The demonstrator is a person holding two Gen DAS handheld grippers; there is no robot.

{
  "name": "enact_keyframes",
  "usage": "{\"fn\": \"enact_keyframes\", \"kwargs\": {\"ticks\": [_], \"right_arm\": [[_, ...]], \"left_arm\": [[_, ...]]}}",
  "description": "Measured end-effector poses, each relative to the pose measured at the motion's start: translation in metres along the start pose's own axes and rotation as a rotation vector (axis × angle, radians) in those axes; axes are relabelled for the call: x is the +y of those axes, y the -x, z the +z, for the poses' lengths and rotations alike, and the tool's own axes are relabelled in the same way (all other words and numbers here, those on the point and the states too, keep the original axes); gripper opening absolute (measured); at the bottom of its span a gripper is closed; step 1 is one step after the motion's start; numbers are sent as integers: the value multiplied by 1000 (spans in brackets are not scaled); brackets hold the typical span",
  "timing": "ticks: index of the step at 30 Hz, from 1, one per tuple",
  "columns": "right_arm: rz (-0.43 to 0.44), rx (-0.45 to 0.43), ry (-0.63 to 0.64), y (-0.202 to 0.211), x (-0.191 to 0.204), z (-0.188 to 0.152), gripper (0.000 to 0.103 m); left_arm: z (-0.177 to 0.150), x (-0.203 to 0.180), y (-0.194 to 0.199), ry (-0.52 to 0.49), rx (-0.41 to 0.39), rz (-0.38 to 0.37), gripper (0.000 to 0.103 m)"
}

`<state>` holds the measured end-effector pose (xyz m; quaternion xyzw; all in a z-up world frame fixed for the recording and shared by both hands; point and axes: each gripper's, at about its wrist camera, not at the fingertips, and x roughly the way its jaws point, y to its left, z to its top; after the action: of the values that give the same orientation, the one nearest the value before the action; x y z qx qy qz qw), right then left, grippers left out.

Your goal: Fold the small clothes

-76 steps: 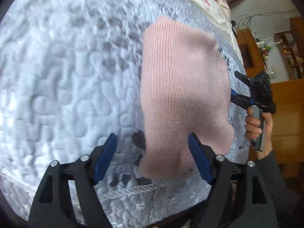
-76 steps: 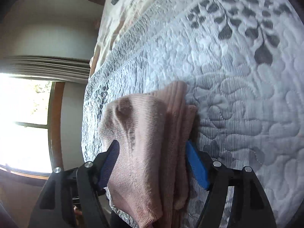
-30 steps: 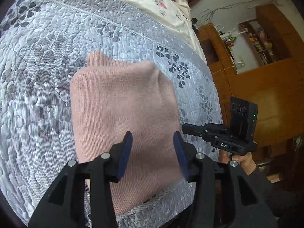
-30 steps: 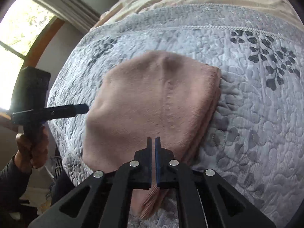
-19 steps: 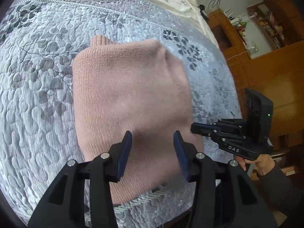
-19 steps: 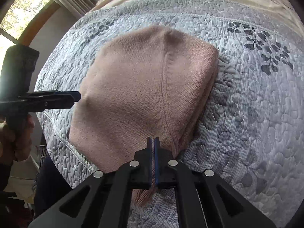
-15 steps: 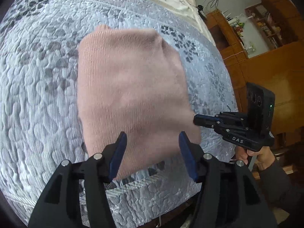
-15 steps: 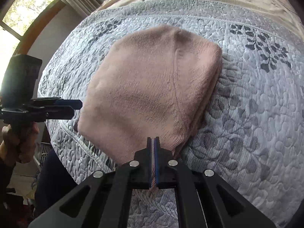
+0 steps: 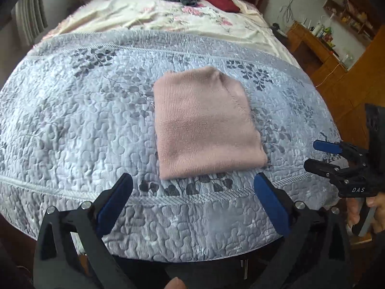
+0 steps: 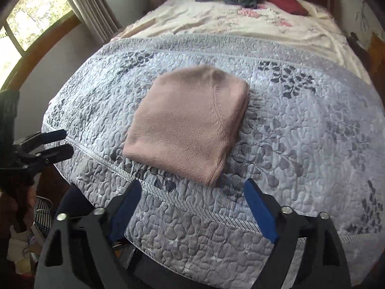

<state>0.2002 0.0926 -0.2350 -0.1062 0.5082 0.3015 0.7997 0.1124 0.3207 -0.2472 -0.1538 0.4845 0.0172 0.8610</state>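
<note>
Lying on the big bed with the grey-blue quilted leaf-pattern cover (image 9: 72,125) is a pink knitted garment folded into a soft thick square (image 9: 204,125), near the front edge. It looks light and floppy; best pinched at a corner. Left tongs (image 9: 197,204) and right tongs (image 10: 192,207) gape wide, holding nothing

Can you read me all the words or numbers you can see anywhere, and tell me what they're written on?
"DAS": white letters on the black body of the right gripper, seen from the left wrist camera.
The bottles and small things on the wooden shelves are too small and blurred to read.
No writing shows on the pink knit garment or the grey quilt.
</note>
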Motion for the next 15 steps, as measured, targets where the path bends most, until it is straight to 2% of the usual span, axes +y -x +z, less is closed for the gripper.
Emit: {"fn": "enact_keyframes", "kwargs": {"ticks": [1, 4, 7, 9, 11, 13, 15], "right_arm": [[-33, -32, -2, 17, 7, -7, 99], [-155, -118, -32, 67, 27, -30, 99], [-284, -224, -56, 118, 45, -44, 99], [-286, -247, -59, 147, 58, -51, 99], [-239, -245, -47, 171, 68, -57, 99], [-187, -225, -54, 188, 76, -64, 99], [-173, -195, -58, 199, 86, -70, 99]], "left_arm": [[-9, -3, 19, -1, -23, 17, 100], [-31, -16, 71, -1, -58, 120, 100], [-46, -38, 109, -21, -7, 223, 100], [-57, -51, 134, -59, 4, 221, 100], [-67, -59, 161, -77, -32, 188, 100], [-74, -65, 184, -58, -55, 170, 100], [-79, -69, 203, -45, -66, 161, 100]]}}
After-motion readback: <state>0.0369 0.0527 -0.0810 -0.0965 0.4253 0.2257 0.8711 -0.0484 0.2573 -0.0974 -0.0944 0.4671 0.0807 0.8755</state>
